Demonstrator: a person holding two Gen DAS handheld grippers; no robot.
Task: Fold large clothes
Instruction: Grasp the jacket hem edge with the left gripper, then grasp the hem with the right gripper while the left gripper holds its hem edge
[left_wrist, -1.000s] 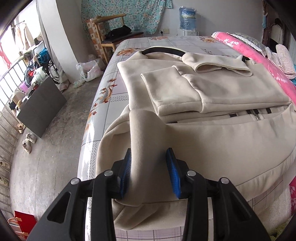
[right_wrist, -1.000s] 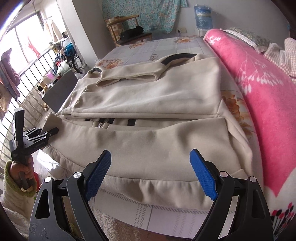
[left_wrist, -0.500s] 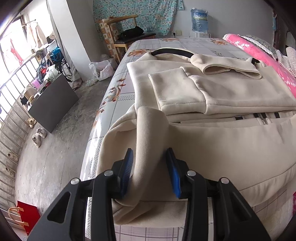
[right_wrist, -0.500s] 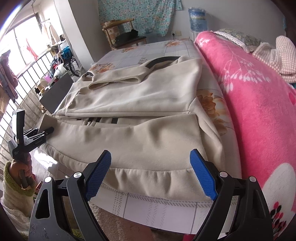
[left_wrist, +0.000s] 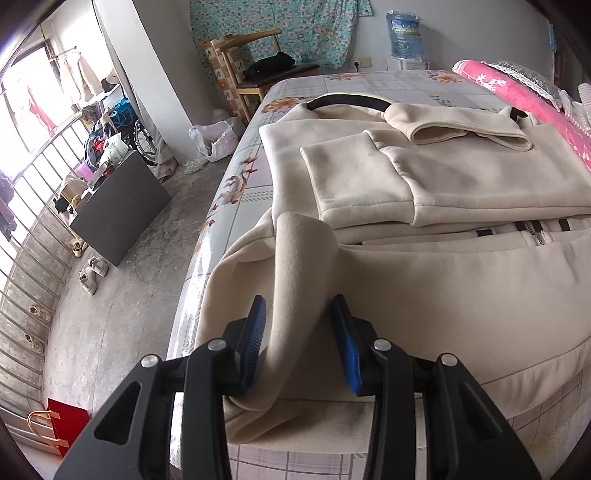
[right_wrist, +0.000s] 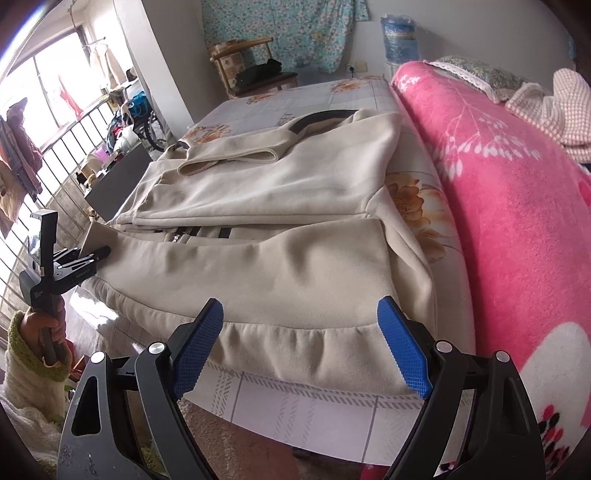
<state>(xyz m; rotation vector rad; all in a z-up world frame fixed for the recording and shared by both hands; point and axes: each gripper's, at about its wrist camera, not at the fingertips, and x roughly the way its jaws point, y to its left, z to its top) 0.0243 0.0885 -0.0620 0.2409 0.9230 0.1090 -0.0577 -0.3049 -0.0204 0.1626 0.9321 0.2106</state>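
A large cream zip-up sweatshirt (left_wrist: 443, 280) lies on the bed, its sleeves folded across the chest and its hem hanging over the near edge. My left gripper (left_wrist: 299, 347) is shut on the sweatshirt's bottom-left hem corner, with a fold of fabric between the blue pads. It also shows in the right wrist view (right_wrist: 92, 254), clamped on that corner. My right gripper (right_wrist: 299, 354) is open and empty, just in front of the sweatshirt's (right_wrist: 295, 266) ribbed hem near its right side.
A pink floral blanket (right_wrist: 498, 206) lies along the bed's right side. The bed sheet (left_wrist: 369, 85) is floral. A wooden chair (left_wrist: 258, 74) and a water bottle (left_wrist: 406, 33) stand beyond the bed. A dark board (left_wrist: 122, 206), shoes and a railing are on the left floor.
My left gripper has lifted the hem corner and drawn it slightly up and forward. My right gripper has shifted right along the hem and closer to it, still open.
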